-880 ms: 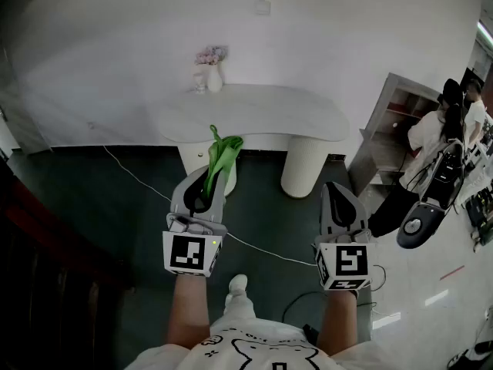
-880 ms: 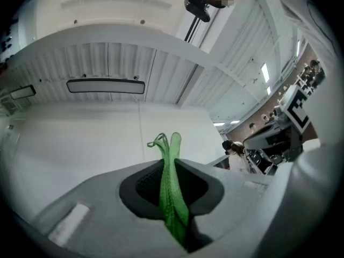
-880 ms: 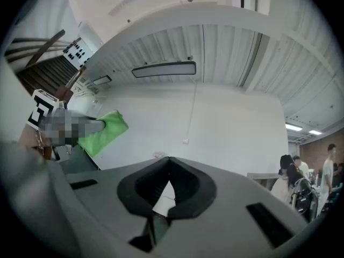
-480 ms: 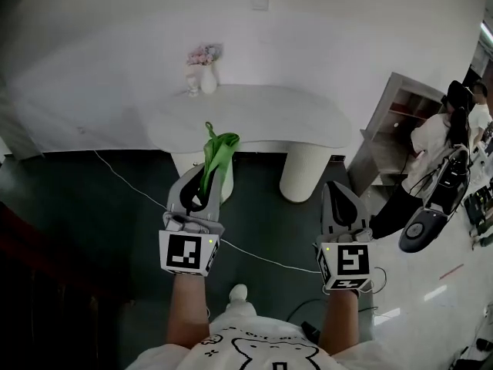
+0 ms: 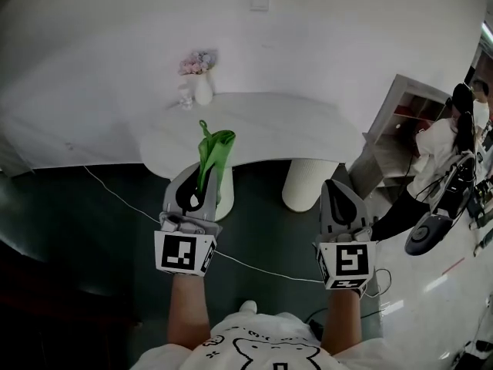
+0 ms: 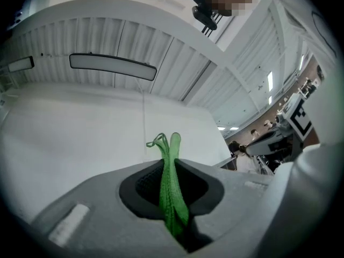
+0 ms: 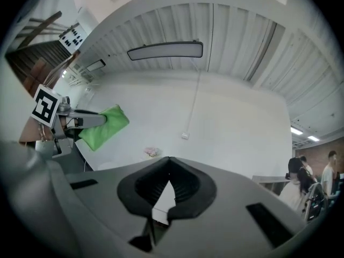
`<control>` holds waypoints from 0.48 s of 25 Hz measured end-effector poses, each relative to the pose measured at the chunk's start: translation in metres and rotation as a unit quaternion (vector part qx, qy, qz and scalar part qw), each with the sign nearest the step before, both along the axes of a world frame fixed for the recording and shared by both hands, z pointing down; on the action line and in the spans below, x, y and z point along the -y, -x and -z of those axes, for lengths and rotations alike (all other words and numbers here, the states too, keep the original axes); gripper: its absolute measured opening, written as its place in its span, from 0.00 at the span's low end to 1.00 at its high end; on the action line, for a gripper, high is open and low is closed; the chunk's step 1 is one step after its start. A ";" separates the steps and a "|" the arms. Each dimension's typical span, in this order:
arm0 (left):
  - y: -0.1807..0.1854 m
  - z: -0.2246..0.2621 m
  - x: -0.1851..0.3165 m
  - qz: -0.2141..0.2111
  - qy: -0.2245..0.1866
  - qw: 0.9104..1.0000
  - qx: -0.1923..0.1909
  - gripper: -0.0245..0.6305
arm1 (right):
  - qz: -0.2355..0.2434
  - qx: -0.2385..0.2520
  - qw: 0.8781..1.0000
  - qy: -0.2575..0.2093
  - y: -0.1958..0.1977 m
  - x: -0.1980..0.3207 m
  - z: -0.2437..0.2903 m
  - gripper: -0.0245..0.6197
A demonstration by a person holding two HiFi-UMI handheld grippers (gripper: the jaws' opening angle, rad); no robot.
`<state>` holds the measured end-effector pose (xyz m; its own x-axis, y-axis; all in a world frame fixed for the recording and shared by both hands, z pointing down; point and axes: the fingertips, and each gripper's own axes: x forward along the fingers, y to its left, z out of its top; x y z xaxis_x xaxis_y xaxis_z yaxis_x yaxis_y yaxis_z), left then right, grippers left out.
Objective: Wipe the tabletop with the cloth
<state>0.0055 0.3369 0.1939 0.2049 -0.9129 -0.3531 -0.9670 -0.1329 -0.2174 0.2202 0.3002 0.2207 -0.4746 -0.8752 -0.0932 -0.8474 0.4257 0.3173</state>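
Closing on the bench (image 5: 300, 129) is the one real change: over the last second it has grown in the head view and slid down toward the grippers, while both grippers keep their pose in front of the body. On the left, the left gripper (image 5: 202, 174) stays clamped on the cloth (image 5: 213, 146), a green bunch standing up out of the jaws; its top now overlaps the bench's near edge in the picture, though it is probably still in the air short of it. The vase (image 5: 202, 89) stands at the far left end of the top. To the right, the right gripper (image 5: 340, 187) has its jaws pressed together on nothing. So the approach is nearly done, but wiping has not begun.
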 end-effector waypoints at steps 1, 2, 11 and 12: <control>0.003 0.001 0.006 -0.001 0.000 1.000 0.002 0.11 | -0.001 0.004 1.000 0.003 0.002 0.006 0.001 0.04; 0.006 0.001 0.011 0.000 0.000 1.000 0.003 0.11 | -0.001 0.007 1.000 0.006 0.002 0.011 0.000 0.04; 0.020 -0.022 0.058 0.003 0.016 1.000 0.002 0.11 | -0.019 0.014 1.000 0.013 0.002 0.061 -0.021 0.04; 0.018 -0.024 0.065 0.001 0.017 1.000 0.004 0.11 | -0.020 0.015 1.000 0.014 0.001 0.067 -0.024 0.04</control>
